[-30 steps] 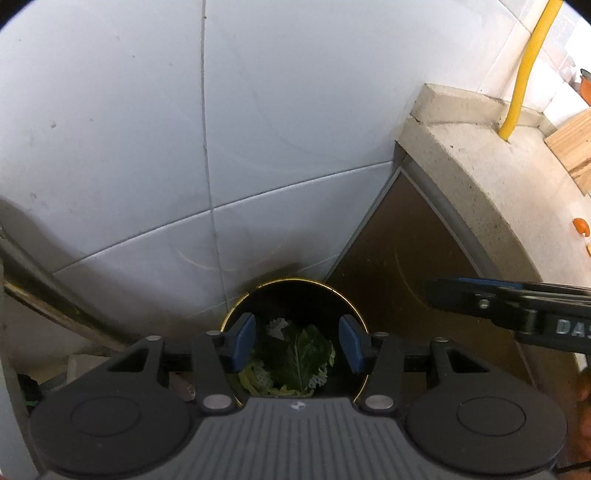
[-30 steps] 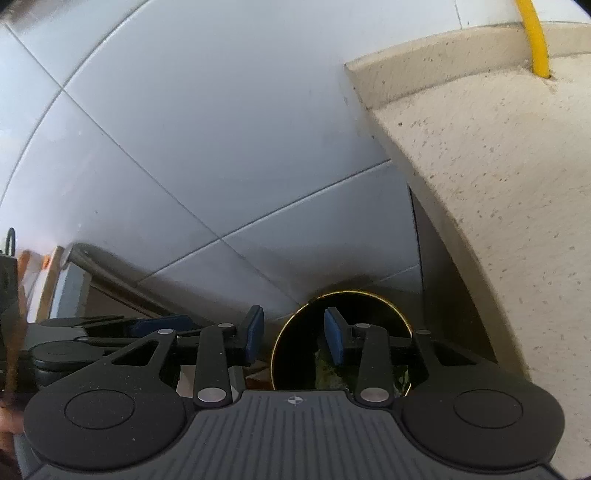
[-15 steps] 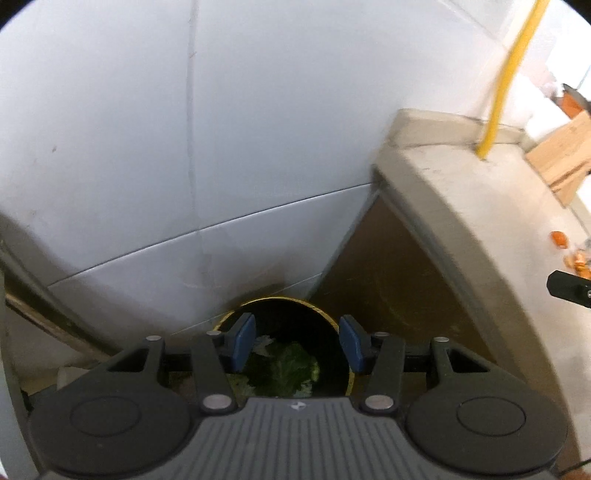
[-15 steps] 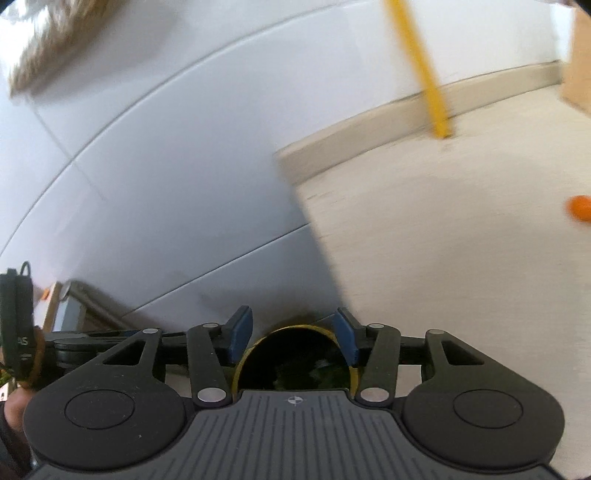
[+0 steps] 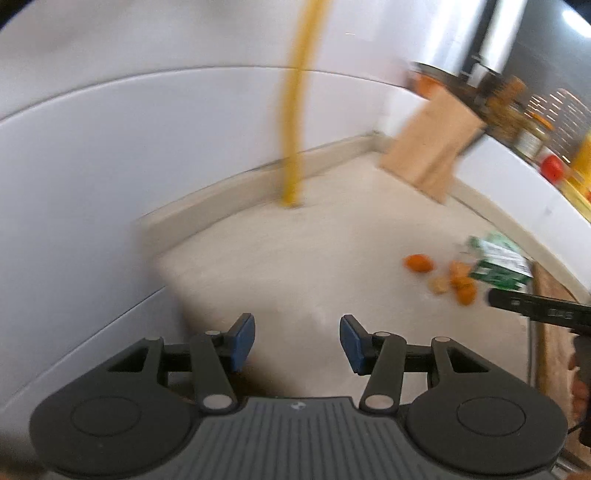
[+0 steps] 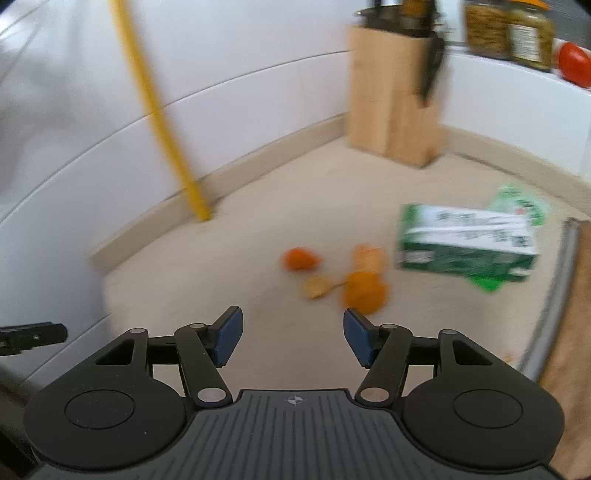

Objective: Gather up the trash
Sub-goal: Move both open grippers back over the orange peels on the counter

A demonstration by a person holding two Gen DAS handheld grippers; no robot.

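Note:
Orange peel scraps point(image 6: 360, 286) lie on the beige counter point(image 6: 258, 302), with one separate piece point(image 6: 299, 258) to their left. A green and white carton point(image 6: 467, 245) lies on its side just right of them. My right gripper point(image 6: 293, 338) hovers over the counter short of the peels, its jaws opening with nothing between them. In the left wrist view the same peels point(image 5: 460, 282) and carton point(image 5: 500, 264) sit far right. My left gripper point(image 5: 297, 341) is open and empty above the counter's left end, and the right gripper's finger point(image 5: 535, 312) pokes in from the right.
A yellow pipe point(image 6: 159, 110) rises from the counter by the white tiled wall. A wooden knife block point(image 6: 393, 92) stands at the back, jars point(image 6: 511, 29) and a red object point(image 6: 574, 62) on a ledge beyond. A wooden board point(image 6: 569, 332) lies at the right edge.
Both grippers rose and swung right, away from the black bin with green leaves, which has left view. The counter with peels and carton now fills both views. The right jaws widened.

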